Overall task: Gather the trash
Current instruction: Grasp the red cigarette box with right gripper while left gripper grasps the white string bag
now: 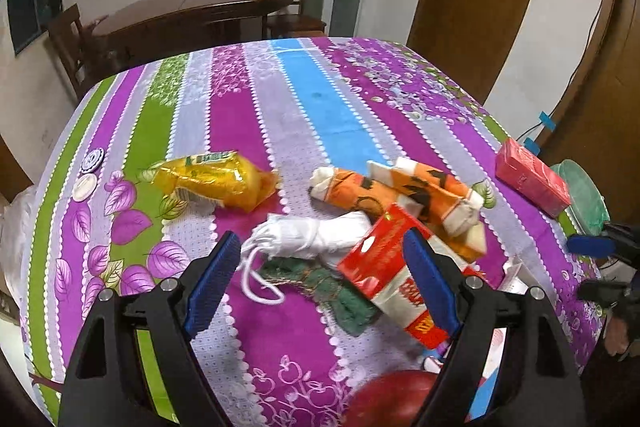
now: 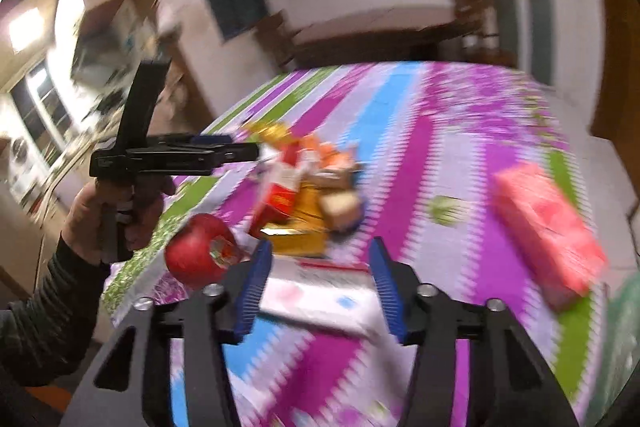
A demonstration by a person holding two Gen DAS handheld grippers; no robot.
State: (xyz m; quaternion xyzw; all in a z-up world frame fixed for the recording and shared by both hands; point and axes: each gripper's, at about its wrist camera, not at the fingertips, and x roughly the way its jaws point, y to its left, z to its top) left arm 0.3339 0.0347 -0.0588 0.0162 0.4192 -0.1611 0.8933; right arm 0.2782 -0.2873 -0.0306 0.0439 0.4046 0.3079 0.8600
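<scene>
While both tilted down over the striped worktop (image 1: 304, 115), the left hand-held gripper (image 1: 320, 267) gaped empty above a red carton (image 1: 384, 259); the right hand-held gripper (image 2: 316, 287) stood open, grasping nothing.

Wrappers (image 1: 212, 183) left of box (image 1: 532, 183)

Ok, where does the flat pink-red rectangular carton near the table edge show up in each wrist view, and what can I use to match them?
Left wrist view: the flat pink-red rectangular carton lies at the far right, on the table edge beside a green basket.
Right wrist view: the same carton, blurred, lies right of centre, beyond the right gripper.
Shared landmark: the red-and-white box in the central pile on the striped tablecloth.
</scene>
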